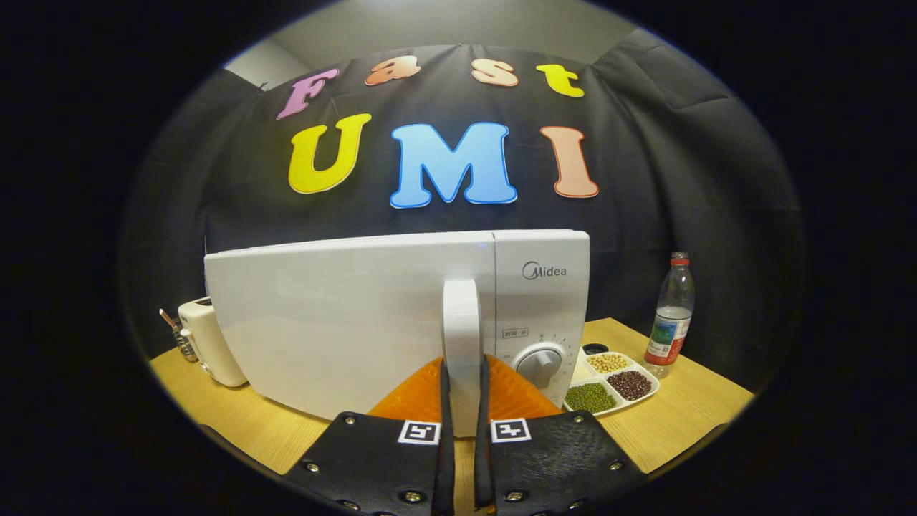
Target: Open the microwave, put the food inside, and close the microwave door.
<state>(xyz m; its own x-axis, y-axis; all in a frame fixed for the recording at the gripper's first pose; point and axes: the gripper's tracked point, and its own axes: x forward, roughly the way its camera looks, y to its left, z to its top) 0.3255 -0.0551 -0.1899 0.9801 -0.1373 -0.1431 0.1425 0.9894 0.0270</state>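
A white microwave point(344, 315) stands on the wooden table point(688, 423) right in front of me, its door closed. The vertical white door handle point(462, 315) runs down between my fingers. My gripper point(463, 401) is shut on the lower part of that handle, one finger pressed on each side. A round dial point(539, 363) sits on the control panel just right of the handle.
A white divided tray point(612, 383) with green, dark red and pale beans lies right of the microwave. A clear water bottle point(670, 315) with a red cap stands beyond it. A white toaster point(208, 344) sits at the microwave's left.
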